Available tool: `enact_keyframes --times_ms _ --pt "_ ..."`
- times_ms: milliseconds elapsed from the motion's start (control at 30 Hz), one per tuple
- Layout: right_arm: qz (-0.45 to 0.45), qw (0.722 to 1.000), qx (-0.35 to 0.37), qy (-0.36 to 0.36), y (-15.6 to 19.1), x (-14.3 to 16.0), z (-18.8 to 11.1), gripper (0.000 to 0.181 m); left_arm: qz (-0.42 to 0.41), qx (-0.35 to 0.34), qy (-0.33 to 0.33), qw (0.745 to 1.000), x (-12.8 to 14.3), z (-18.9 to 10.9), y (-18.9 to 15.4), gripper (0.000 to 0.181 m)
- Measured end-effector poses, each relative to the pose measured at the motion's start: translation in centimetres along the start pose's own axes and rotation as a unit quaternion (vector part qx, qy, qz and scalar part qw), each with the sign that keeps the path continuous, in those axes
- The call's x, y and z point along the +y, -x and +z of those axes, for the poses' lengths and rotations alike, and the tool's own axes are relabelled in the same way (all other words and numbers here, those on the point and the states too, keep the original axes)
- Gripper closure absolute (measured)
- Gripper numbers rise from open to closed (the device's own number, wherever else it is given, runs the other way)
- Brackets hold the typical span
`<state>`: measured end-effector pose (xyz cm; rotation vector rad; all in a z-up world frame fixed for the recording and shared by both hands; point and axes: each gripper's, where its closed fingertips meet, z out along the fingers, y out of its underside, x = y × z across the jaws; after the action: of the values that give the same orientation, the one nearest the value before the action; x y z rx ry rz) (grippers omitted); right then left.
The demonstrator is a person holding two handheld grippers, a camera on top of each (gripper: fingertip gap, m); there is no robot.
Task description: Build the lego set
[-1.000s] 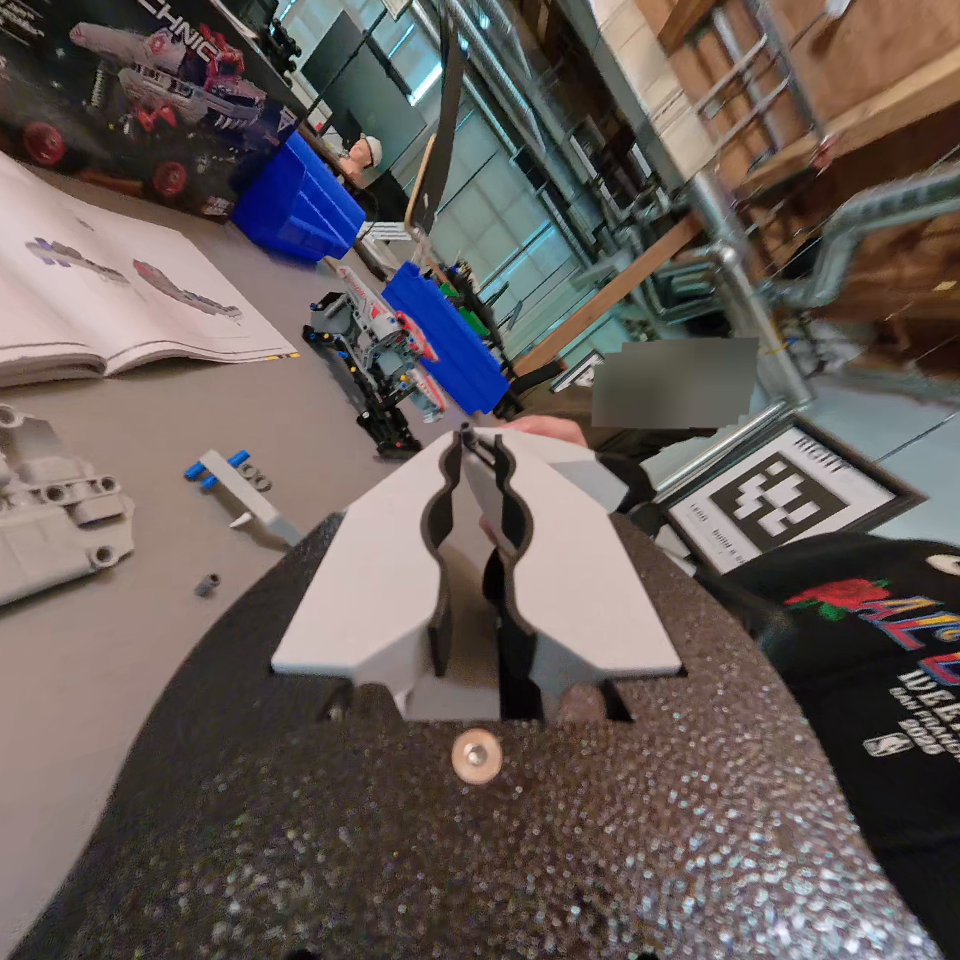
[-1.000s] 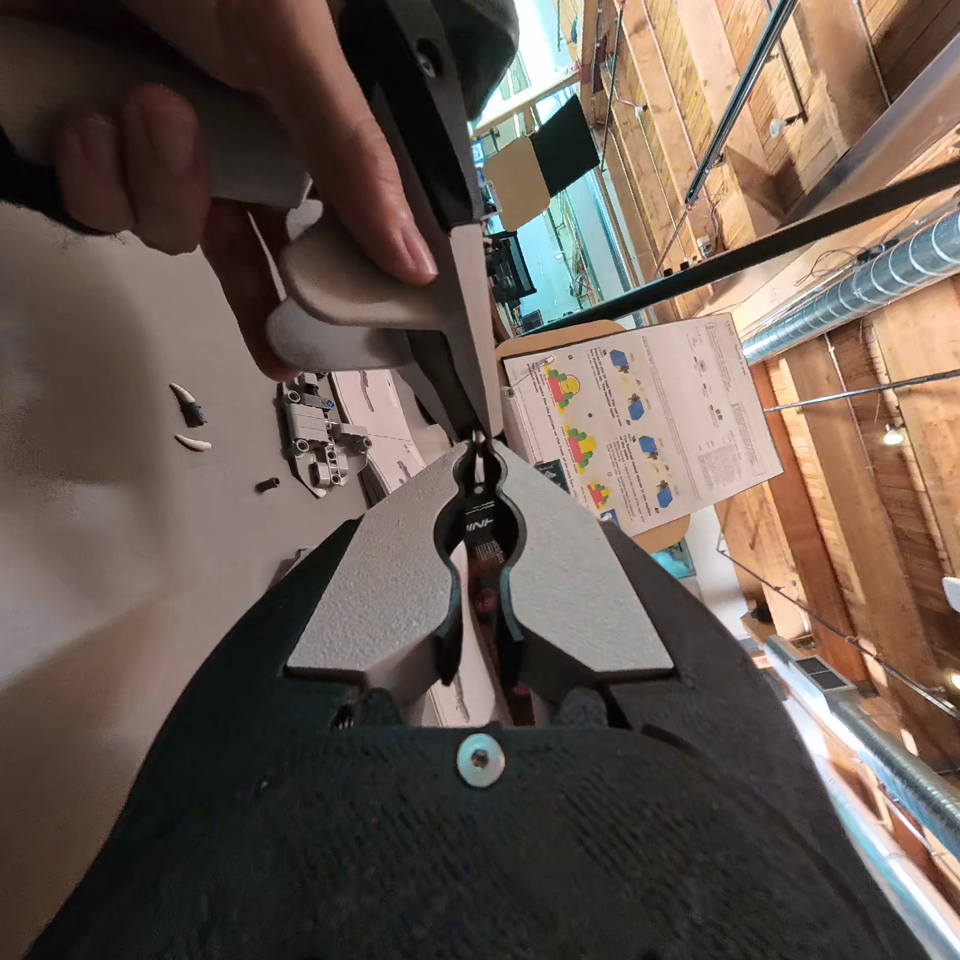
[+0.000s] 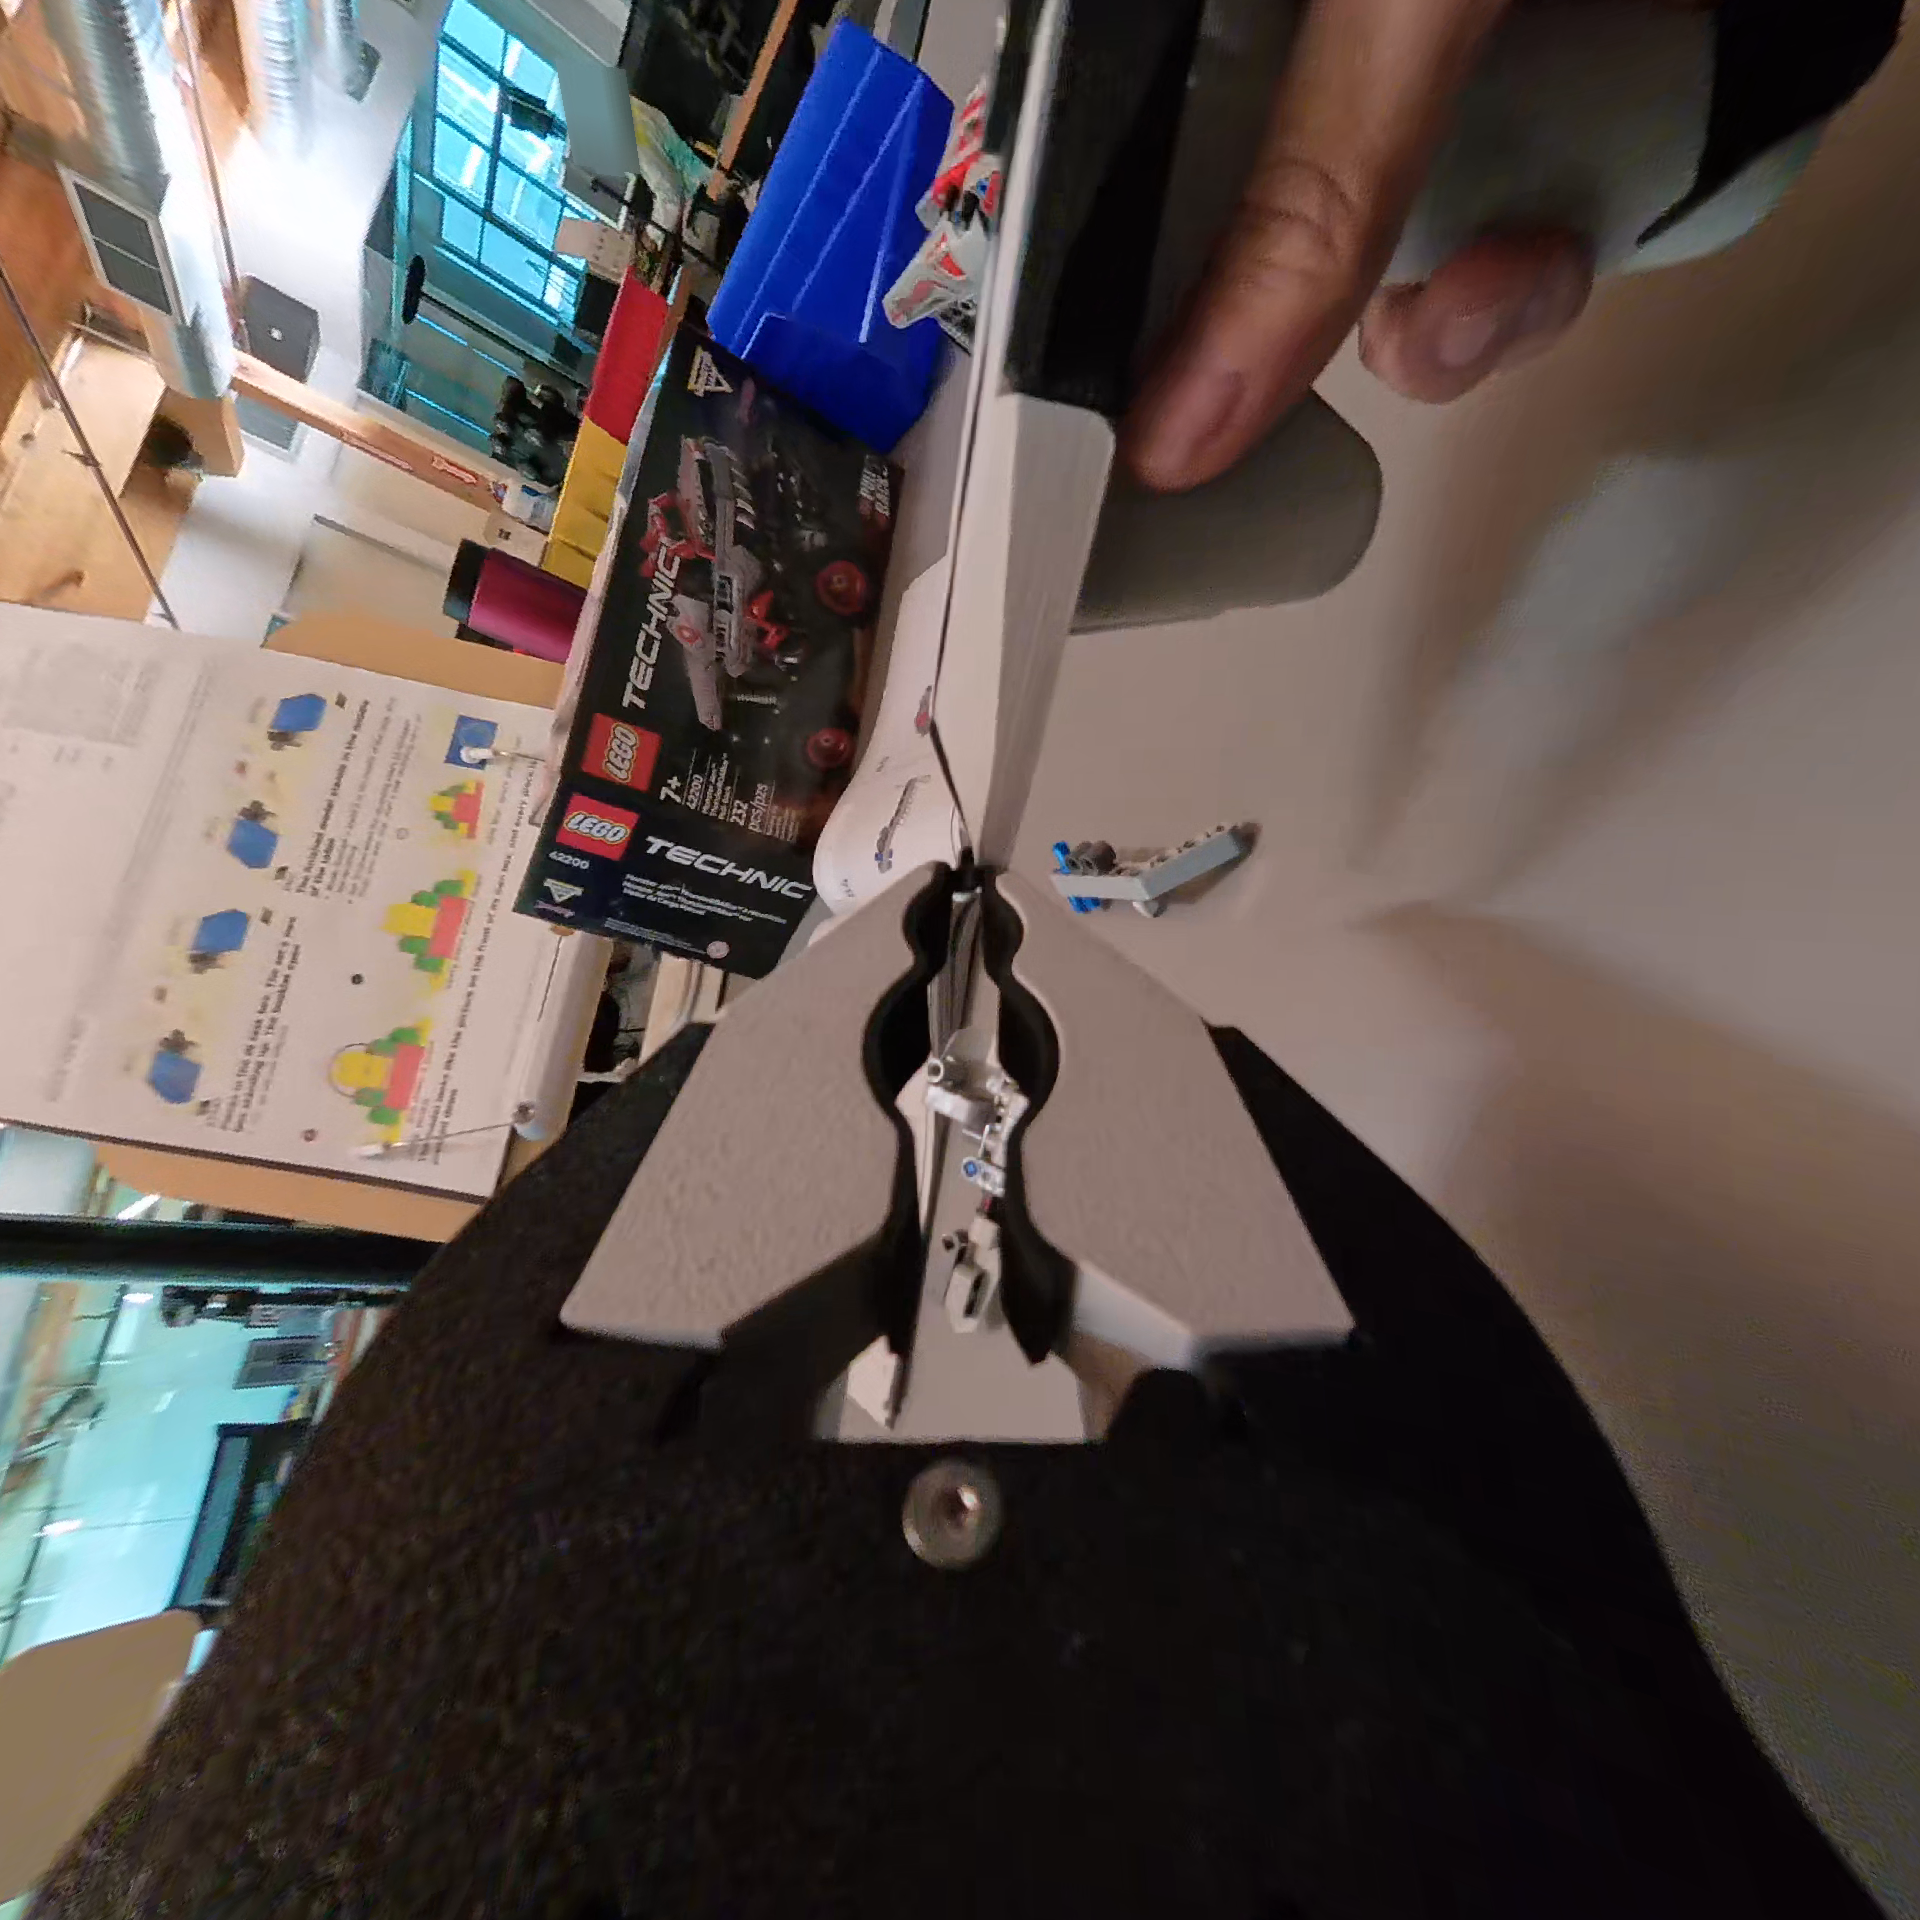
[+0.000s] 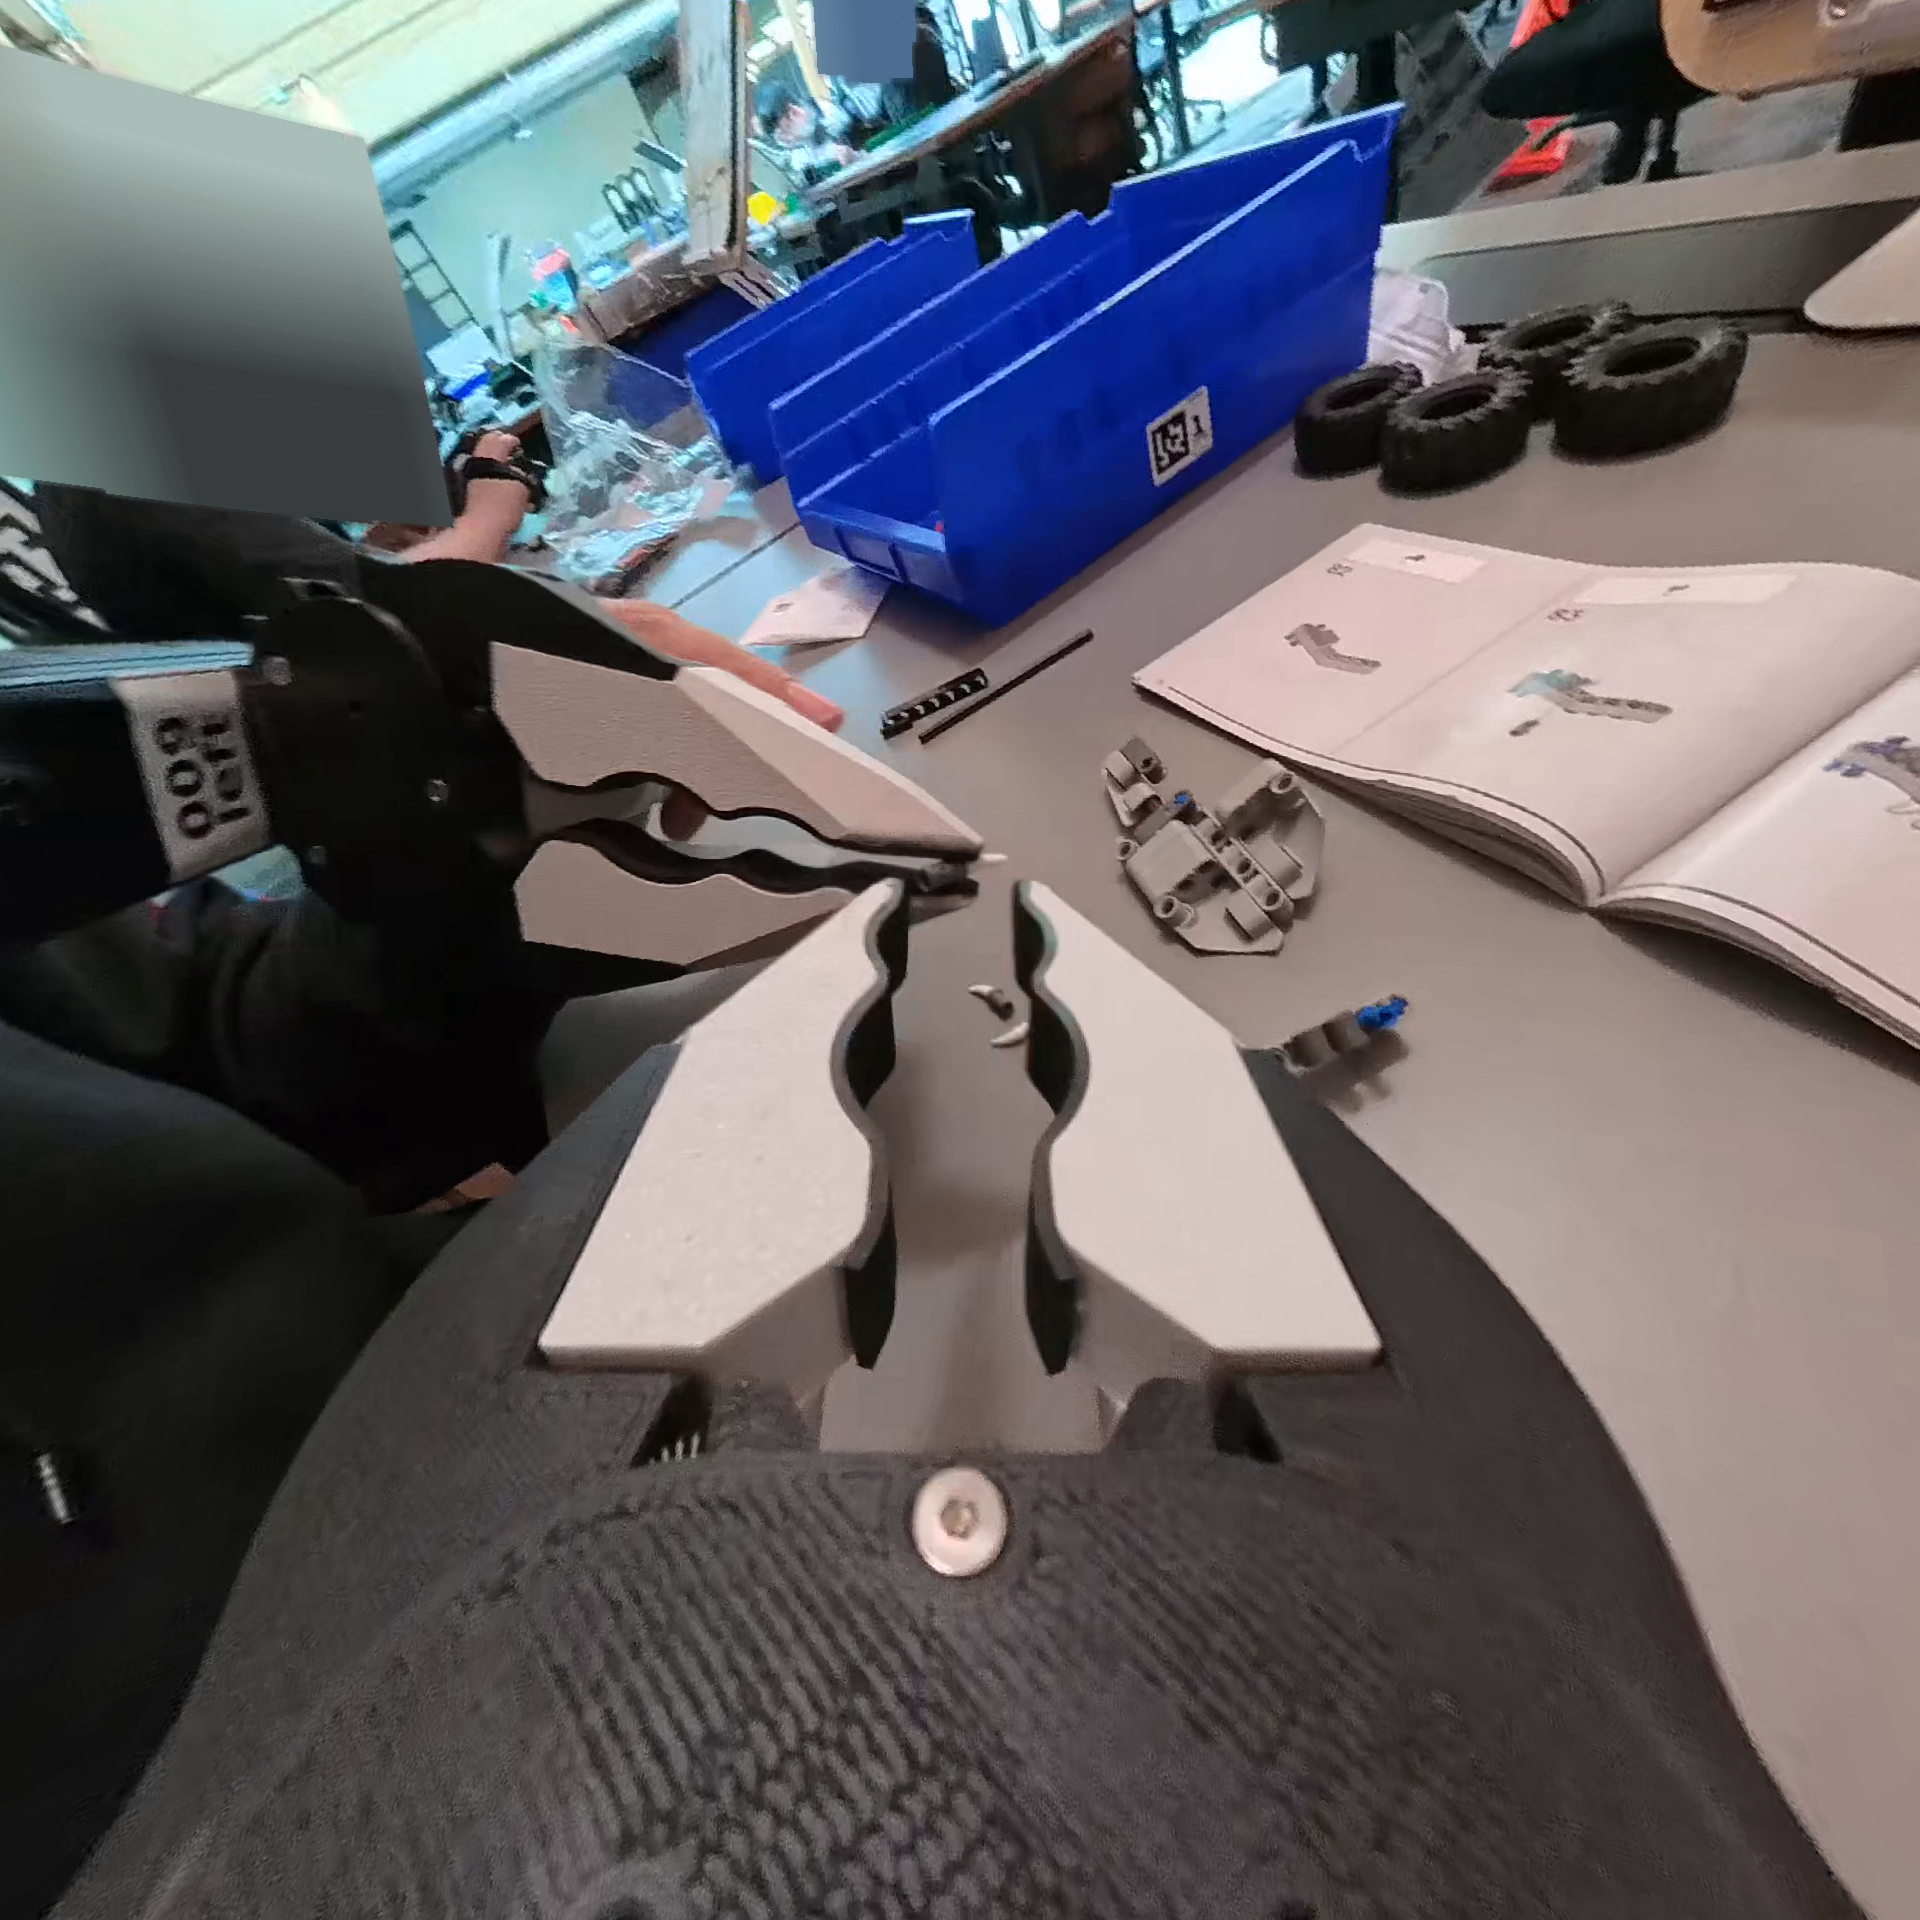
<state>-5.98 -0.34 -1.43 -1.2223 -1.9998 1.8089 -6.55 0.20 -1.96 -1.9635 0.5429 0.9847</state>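
Grey tabletop (image 4: pixel 1558 1299) takes up most of the right wrist view, with two blue bins (image 4: pixel 1049 416) sitting at the back and an open instruction booklet (image 4: pixel 1621 727) off to the right. Four black knobbly tyres (image 4: pixel 1517 400) are bunched up behind the booklet, next to the bins. From the left wrist view you also get the black lego set box (image 3: pixel 727 686) standing beside a blue bin, just behind the table.

The right gripper (image 4: pixel 956 894) has its fingers apart with nothing between them. Coming in from the left, the left gripper (image 4: pixel 961 847) is pinched together on a tiny white tooth piece (image 4: pixel 994 830) that pokes out of its tips, right in front of the right one's tips.

Just beside the booklet lies a grey lego sub-assembly (image 4: pixel 1216 852), flat on the table. Nearer, a small grey-and-blue connector bit (image 4: pixel 1340 1034). Two more white tooth pieces (image 4: pixel 1003 1013) lie loose on the table, seen through the gap in the open fingers. A thin black axle and beam (image 4: pixel 987 686) sit in front of the bins.
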Motion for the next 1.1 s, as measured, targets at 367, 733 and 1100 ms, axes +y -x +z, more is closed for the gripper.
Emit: enact_keyframes --times_ms 367,733,1100 --pt "0.045 0.998 -0.036 -0.009 0.5 0.2 -0.2 0.167 0.095 -0.046 0.001 0.994 -0.4 0.1 0.2 0.179" --pt "0.054 0.997 -0.047 -0.015 0.6 0.4 -0.2 0.176 0.160 -0.067 0.000 0.985 -0.5 0.0 -0.1 0.179" --pt "0.088 0.990 -0.092 -0.062 0.5 -0.5 -1.3 0.181 0.086 -0.049 -0.072 0.993 -0.8 -0.5 0.2 0.179"
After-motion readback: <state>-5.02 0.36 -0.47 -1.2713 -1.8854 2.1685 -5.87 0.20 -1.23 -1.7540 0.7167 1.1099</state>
